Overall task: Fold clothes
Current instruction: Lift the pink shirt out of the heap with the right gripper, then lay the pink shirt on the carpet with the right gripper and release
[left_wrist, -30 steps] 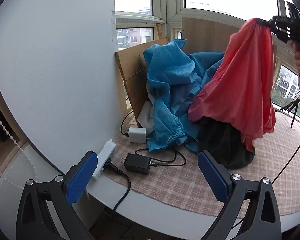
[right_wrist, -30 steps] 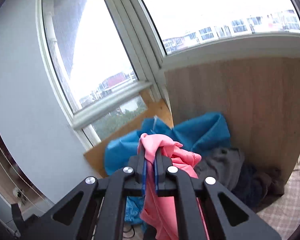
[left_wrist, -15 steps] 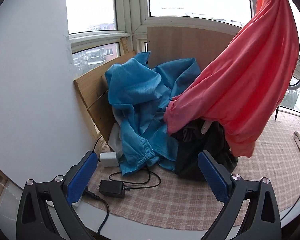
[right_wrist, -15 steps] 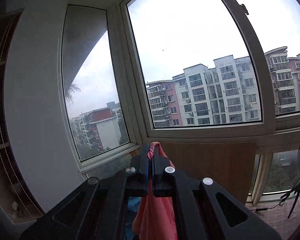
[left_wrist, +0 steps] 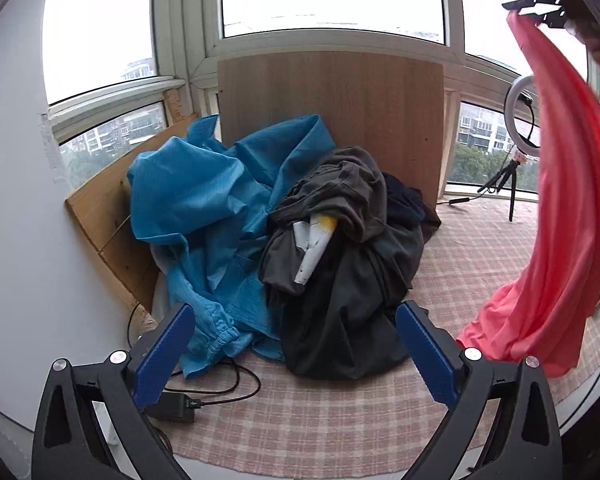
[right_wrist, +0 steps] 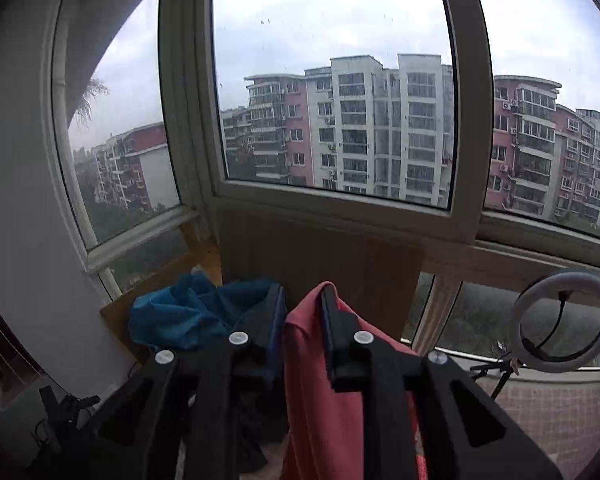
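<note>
Right jaws: right gripper [right_wrist: 302, 308] opening, pink garment [left_wrist: 560, 240] draped between, hanging at right of frame, likely being let go
Left jaws: left gripper [left_wrist: 296, 344] wide, empty, facing clothes pile [left_wrist: 340, 248] mid-frame

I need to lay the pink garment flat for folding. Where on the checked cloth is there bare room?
Free: the checked cloth between the dark clothes pile and the hanging pink garment, back toward the ring light; also the front strip. Crowded: the left corner, with the blue garment, charger and cables.
</note>
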Tool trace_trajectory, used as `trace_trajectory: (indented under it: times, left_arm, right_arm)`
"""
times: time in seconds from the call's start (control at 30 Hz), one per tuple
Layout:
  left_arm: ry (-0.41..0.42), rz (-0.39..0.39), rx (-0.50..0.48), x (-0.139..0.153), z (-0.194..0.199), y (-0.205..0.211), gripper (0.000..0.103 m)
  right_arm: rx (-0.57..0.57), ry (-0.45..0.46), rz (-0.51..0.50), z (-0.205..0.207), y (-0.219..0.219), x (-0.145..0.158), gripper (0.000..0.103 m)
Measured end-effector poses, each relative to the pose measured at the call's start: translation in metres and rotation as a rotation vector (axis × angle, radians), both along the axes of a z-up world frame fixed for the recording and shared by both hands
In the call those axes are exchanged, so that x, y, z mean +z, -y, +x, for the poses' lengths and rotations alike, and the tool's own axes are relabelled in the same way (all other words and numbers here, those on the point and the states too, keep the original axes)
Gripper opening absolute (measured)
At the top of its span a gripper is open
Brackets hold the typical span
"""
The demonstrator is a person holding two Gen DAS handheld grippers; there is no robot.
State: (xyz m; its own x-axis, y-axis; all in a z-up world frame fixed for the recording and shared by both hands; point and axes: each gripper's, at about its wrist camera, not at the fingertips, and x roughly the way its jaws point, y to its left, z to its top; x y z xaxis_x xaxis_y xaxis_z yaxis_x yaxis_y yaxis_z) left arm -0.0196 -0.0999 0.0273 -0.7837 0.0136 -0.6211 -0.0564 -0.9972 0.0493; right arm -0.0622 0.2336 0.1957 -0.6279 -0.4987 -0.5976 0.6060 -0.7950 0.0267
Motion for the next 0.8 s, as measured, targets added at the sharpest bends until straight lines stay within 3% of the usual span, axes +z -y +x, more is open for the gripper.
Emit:
trace_trajectory:
  times: [0.1,0.13,0.2,0.27,0.33,0.47,0.7,0.73,0.77,0.8]
  left_arm:
    - [0.026,-0.051,-0.093,-0.008,-0.012,-0.028,0.1]
    - [0.033,-0.064,-0.124,-0.012,-0.017,-0.038,0.1]
    - [0.05,-0.083,-0.184,-0.021,-0.03,-0.058,0.101]
    - [0.091,-0.082,-0.239,-0.035,-0.049,-0.082,0.101]
    - [0.135,-0.072,-0.29,-0.05,-0.068,-0.108,0.1]
    - [0.173,-0.104,-0.342,-0.071,-0.096,-0.169,0.1]
    - [0.225,-0.088,-0.326,-0.079,-0.14,-0.225,0.1]
    - [0.23,-0.096,-0.316,-0.08,-0.145,-0.23,0.1]
    - [0.236,-0.105,-0.304,-0.082,-0.149,-0.234,0.1]
    - [0.242,-0.116,-0.293,-0.084,-0.152,-0.238,0.1]
  right_arm:
    - [-0.073,0.205,0.248,-0.027,0.009,-0.119,0.039]
    - [-0.052,0.245,0.243,-0.022,0.0,-0.146,0.039]
    - [-0.033,0.317,0.208,-0.008,-0.028,-0.183,0.039]
    - [-0.082,0.337,0.178,0.01,-0.069,-0.211,0.044]
    - [-0.167,0.328,0.195,0.023,-0.11,-0.237,0.058]
    - [-0.347,0.349,0.326,0.038,-0.183,-0.317,0.059]
    - [-0.433,0.51,0.319,0.016,-0.252,-0.409,0.059]
    - [-0.4,0.525,0.288,0.014,-0.254,-0.412,0.056]
    - [-0.364,0.538,0.257,0.014,-0.256,-0.412,0.044]
    - [-0.318,0.542,0.225,0.014,-0.258,-0.406,0.005]
